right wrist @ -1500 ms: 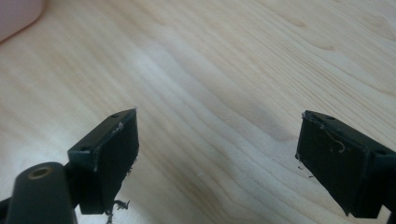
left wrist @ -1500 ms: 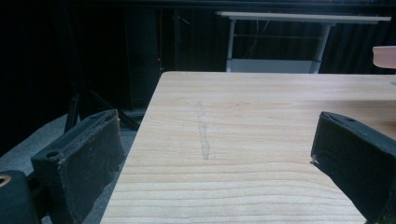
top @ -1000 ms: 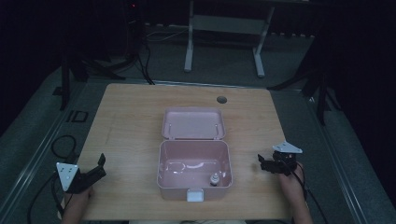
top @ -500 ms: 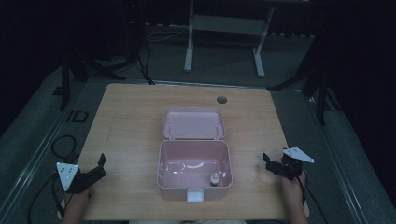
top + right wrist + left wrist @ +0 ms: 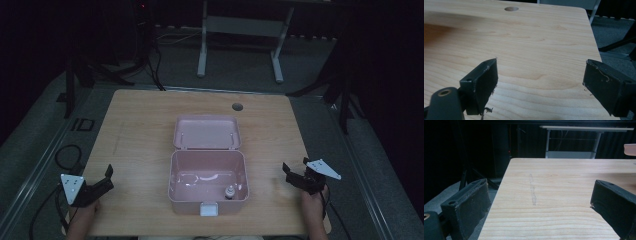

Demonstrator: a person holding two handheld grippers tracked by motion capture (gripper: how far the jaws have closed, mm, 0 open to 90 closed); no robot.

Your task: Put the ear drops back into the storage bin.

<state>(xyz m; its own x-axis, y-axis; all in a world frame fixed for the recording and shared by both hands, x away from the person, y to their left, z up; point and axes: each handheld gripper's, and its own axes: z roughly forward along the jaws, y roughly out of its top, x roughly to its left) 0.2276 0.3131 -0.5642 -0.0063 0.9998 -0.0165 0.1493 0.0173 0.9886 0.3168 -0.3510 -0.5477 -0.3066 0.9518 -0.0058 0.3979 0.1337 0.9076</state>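
Note:
A pink plastic box (image 5: 207, 180) stands open at the middle of the wooden table (image 5: 140, 130), its lid (image 5: 206, 132) laid back flat behind it. A small bottle-like object (image 5: 230, 192) stands inside at the front right corner. My left gripper (image 5: 106, 178) rests near the table's front left corner, jaws wide open and empty (image 5: 539, 202). My right gripper (image 5: 294, 172) sits near the front right edge, also open with nothing between its jaws (image 5: 540, 75). Both are well apart from the box.
A round cable hole (image 5: 237, 106) is at the back of the table, also in the right gripper view (image 5: 511, 9). A white-legged table frame (image 5: 240, 30) stands beyond. Cables (image 5: 65, 155) lie on the floor at left. The room around is dark.
The right gripper has moved a little to the right and toward the front edge, away from the box. The left gripper has stayed put.

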